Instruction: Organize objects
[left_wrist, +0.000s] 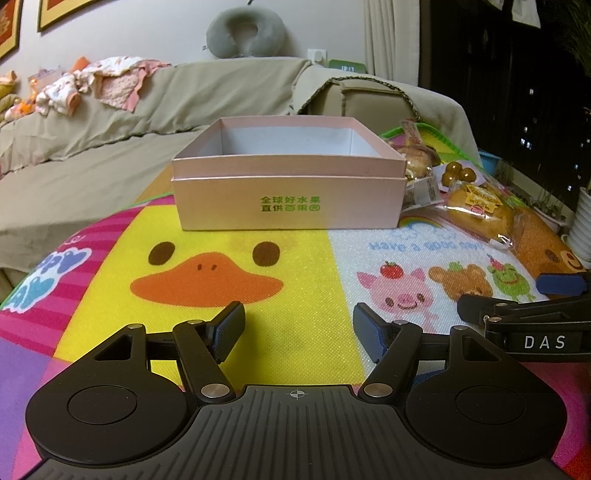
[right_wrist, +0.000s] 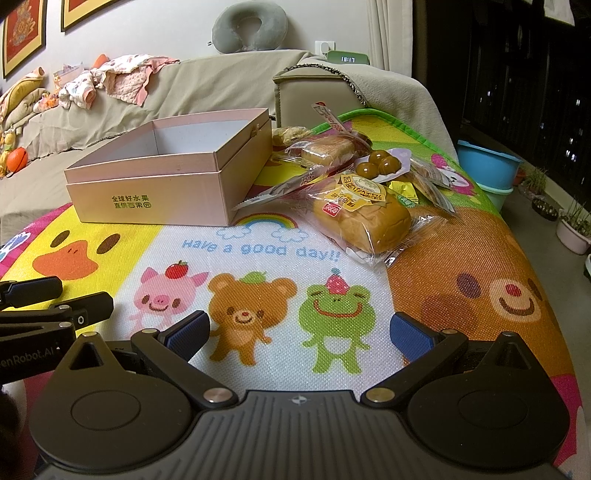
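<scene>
A: Where does the pink box (left_wrist: 288, 192) sit?

B: On the cartoon play mat (right_wrist: 258, 258), at its far side, lid off and open at the top. From the left wrist view it is straight ahead, above the yellow duck face (left_wrist: 207, 273). Its white inside looks bare as far as the near wall lets me see.

A: And the snacks?

B: Heaped on the mat just to the right of the box. Nearest is a wrapped bun (right_wrist: 365, 221) in clear film with a yellow label. Behind it lies a small pack of brown balls (right_wrist: 380, 164), and further back a wrapped cake slice (right_wrist: 325, 151). A torn wrapper end reaches almost to the box's right corner.

A: The left gripper (left_wrist: 299, 328)?

B: Low over the duck's beak, tilted down, jaws spread with nothing between them.

A: The right gripper (right_wrist: 299, 332)?

B: Over the printed bear and frog, also tilted down, jaws spread wider, holding nothing. Each gripper shows at the edge of the other's view, so they are side by side, well short of the box and snacks.

A: Behind all that?

B: A sofa (right_wrist: 207, 88) under a beige cover, with clothes piled on it and a grey neck pillow (right_wrist: 251, 26) above. A blue tub (right_wrist: 487, 162) stands to the right.
</scene>
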